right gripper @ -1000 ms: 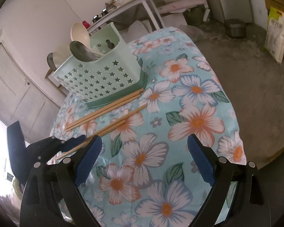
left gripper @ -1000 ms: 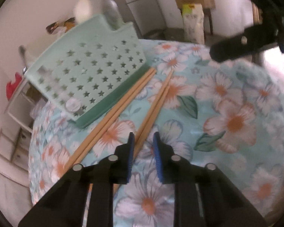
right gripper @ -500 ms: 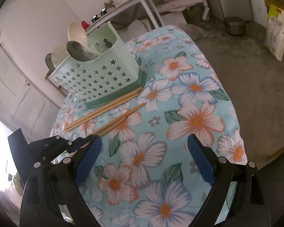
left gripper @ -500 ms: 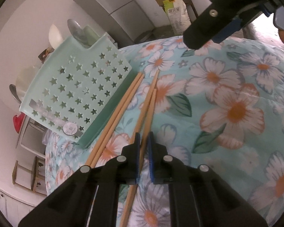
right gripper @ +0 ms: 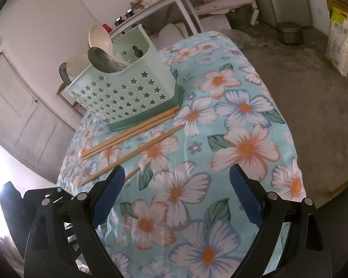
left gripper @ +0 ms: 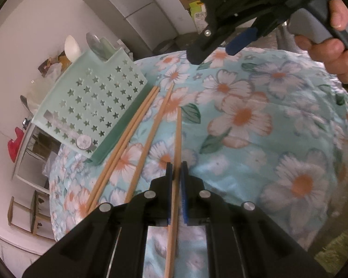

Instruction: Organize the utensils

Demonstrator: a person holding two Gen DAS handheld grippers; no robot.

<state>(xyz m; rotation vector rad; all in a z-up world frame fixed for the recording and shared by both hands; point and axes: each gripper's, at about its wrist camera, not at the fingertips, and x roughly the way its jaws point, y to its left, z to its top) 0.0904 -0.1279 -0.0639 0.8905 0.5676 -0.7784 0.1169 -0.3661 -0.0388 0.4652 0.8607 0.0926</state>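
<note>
My left gripper [left gripper: 176,166] is shut on a wooden chopstick [left gripper: 178,134] that runs back between its pads and points forward over the floral tablecloth [left gripper: 255,120]. Left of it a single chopstick [left gripper: 150,139] lies on the cloth. A pair of chopsticks [left gripper: 127,136] lies against the foot of the mint green utensil basket [left gripper: 92,106] with star holes. A metal spoon [right gripper: 102,60] and a white spoon [right gripper: 99,38] stand in the basket [right gripper: 127,88]. My right gripper [right gripper: 176,192] hangs open above the cloth with nothing between its fingers; a hand [left gripper: 336,41] holds it.
The table's right edge [right gripper: 287,139] drops to a concrete floor. A white sack [right gripper: 341,44], a cardboard box and a grey fridge [left gripper: 132,11] stand at the far wall. A cluttered white table [right gripper: 174,2] stands behind the basket, with a door [right gripper: 18,106] to its left.
My left gripper closed on one chopstick of the nearer pair and drew it aside from its neighbour, rolling as it went. The right gripper stayed still and open.
</note>
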